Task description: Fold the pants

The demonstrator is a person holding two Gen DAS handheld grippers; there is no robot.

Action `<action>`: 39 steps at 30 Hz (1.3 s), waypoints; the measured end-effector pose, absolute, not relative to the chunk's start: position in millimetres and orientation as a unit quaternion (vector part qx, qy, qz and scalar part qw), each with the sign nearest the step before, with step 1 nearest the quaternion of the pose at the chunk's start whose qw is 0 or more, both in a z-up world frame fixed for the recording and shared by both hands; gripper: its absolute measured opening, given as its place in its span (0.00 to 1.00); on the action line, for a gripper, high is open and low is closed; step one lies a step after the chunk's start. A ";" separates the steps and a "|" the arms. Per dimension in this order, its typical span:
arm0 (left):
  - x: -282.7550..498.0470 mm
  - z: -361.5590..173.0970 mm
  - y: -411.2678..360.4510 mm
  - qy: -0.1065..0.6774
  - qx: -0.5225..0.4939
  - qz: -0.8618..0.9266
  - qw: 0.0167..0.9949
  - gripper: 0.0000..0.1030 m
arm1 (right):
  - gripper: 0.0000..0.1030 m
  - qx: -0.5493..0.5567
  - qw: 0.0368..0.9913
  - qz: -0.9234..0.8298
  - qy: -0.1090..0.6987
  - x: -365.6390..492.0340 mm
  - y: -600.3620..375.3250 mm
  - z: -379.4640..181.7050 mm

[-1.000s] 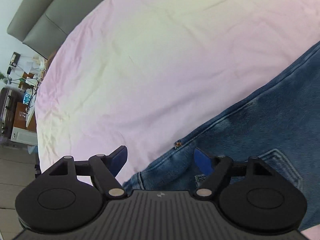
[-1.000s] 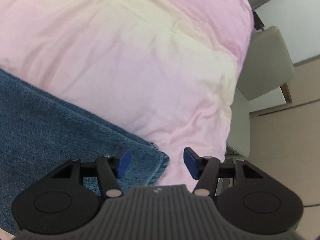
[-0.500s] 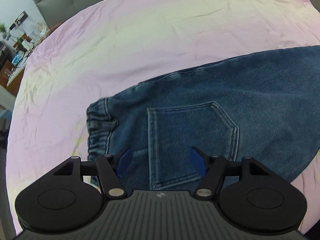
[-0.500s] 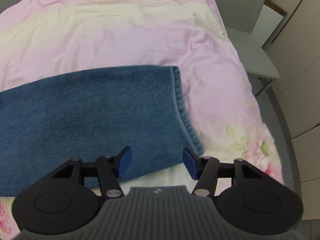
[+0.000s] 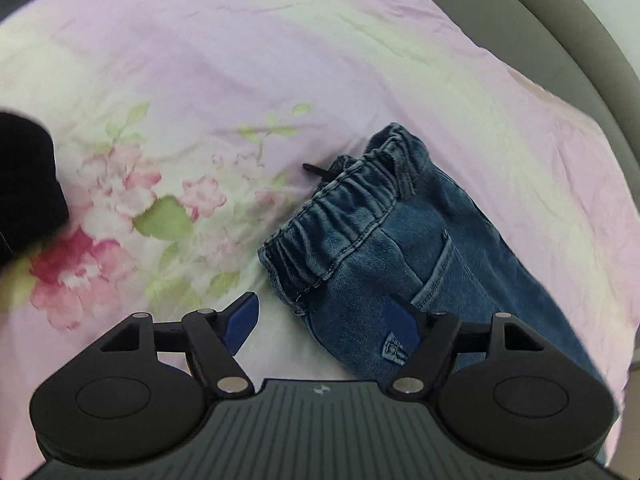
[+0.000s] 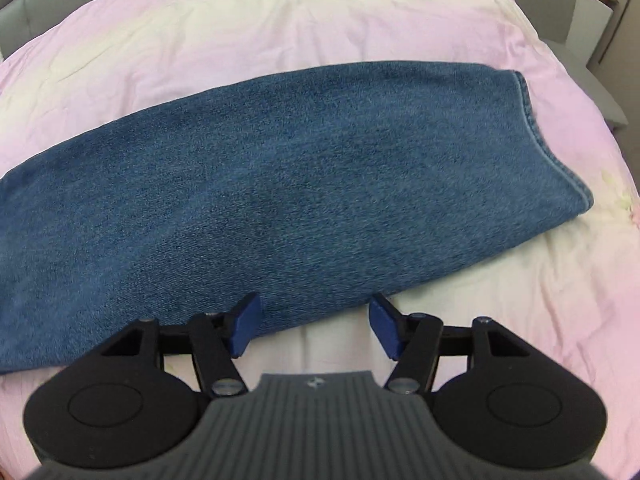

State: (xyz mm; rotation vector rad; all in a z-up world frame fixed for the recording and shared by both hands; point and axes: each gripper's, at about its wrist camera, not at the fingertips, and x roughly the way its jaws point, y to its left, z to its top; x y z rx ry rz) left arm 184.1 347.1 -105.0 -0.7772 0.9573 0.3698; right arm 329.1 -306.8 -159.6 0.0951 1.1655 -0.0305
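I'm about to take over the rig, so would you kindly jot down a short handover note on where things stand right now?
Left hand-held gripper: open and empty, its jaws just opening wider, over the waistband end of the jeans.
Right hand-held gripper: open and empty, over the near edge of the leg, towards the hem.
Jeans: lying flat on the pink bedspread as one long strip, apparently already folded leg on leg.
Left to do: grip one end and fold it across towards the other, then tidy.
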 end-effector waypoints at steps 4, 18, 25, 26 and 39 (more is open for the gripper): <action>183.0 -144.3 355.4 0.420 -0.460 0.182 0.761 0.89 | 0.56 0.028 0.835 -0.020 0.549 327.2 -296.9 -152.1; 225.4 -92.9 367.6 0.403 -0.411 0.130 0.807 0.38 | 0.56 0.025 0.837 0.040 0.545 300.0 -260.4 -126.7; 237.1 -146.3 367.7 0.449 -0.386 0.149 0.792 0.40 | 0.51 0.018 0.832 0.170 0.527 263.6 -186.3 -124.0; 235.9 -145.9 367.3 0.448 -0.388 0.147 0.792 0.40 | 0.51 0.014 0.832 0.184 0.523 258.8 -176.7 -125.0; 184.3 -69.3 295.5 0.457 -0.180 0.080 0.867 0.56 | 0.49 -0.102 0.839 0.329 0.421 177.7 -34.3 -143.8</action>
